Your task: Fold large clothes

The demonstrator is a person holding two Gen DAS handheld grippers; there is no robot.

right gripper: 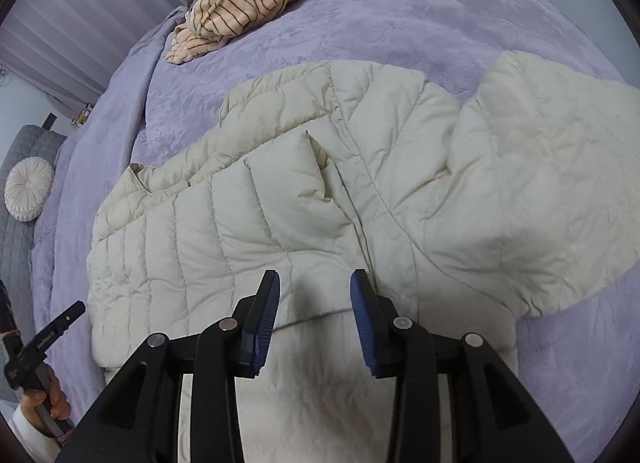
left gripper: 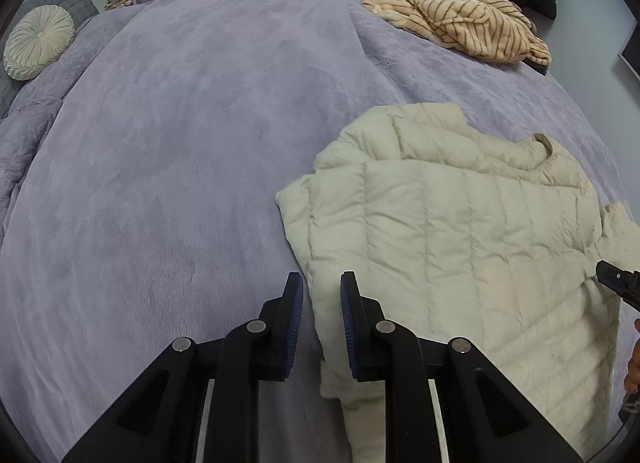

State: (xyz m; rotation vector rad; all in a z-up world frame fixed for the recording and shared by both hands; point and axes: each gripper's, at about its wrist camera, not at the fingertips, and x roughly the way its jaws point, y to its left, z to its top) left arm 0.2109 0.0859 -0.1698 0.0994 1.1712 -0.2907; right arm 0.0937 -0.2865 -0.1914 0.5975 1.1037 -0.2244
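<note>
**Cream jacket part-folded; both tongs free above it**

The cream puffer jacket (right gripper: 280, 223) lies flat on the lavender bedspread (left gripper: 180, 143), one sleeve (right gripper: 288, 179) laid across the chest, likely to square the shape for the next fold. The left gripper (left gripper: 322, 283) hovers over the jacket's near edge, jaws narrow, nothing between them. The right gripper (right gripper: 315, 283) hangs over the hem, jaws moderately apart and empty. A striped garment (left gripper: 460, 27) waits in a heap at the far side, well apart, probably next.
</note>
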